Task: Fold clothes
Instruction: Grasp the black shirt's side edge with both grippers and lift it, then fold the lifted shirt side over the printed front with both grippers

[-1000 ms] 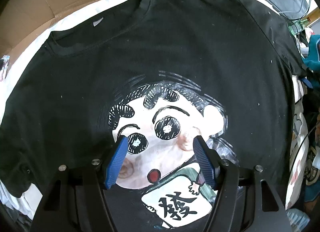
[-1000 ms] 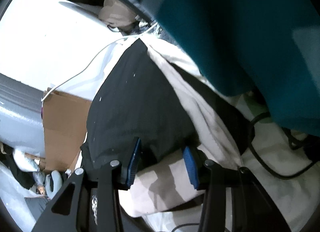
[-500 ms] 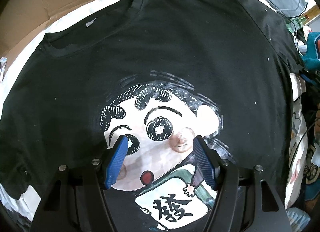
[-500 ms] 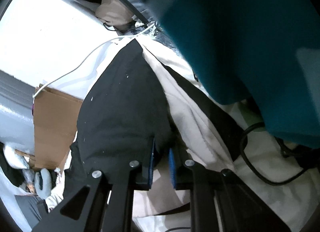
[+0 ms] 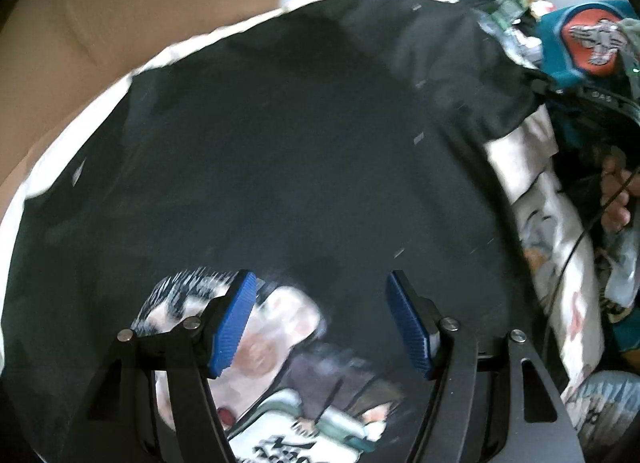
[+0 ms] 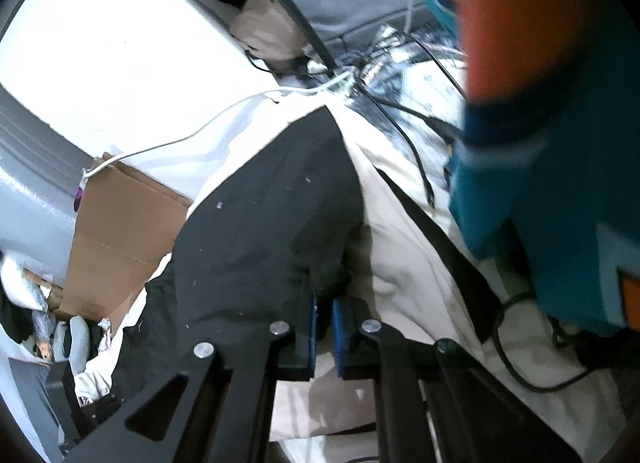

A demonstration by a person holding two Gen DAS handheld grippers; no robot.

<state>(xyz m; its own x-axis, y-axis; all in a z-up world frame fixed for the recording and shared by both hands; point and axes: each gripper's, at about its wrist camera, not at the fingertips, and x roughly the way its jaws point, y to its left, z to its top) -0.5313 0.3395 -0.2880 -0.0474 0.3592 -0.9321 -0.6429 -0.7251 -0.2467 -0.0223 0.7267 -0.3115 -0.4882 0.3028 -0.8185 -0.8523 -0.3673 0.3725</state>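
Observation:
A black T-shirt (image 5: 300,163) with a cartoon face print (image 5: 280,327) lies spread flat on a white sheet. My left gripper (image 5: 320,277) hovers over its chest, blue pads wide apart and nothing between them; this view is motion-blurred. In the right wrist view the shirt's sleeve (image 6: 272,215) rises toward my right gripper (image 6: 325,299), whose blue pads are shut on the sleeve's edge. The right gripper's dark frame and the hand on it (image 5: 616,199) show at the shirt's right edge in the left wrist view.
Brown cardboard (image 5: 100,23) lies beyond the shirt's top left, also the cardboard (image 6: 120,231). A cream cloth (image 6: 408,263) lies under the sleeve. A teal garment with an orange patch (image 5: 584,43) hangs close on the right. Black cables (image 6: 400,131) cross the bedding.
The right gripper's jaws closed on the sleeve edge and lifted it a little. The left gripper swept across the shirt, so the print slid down toward the bottom of its view.

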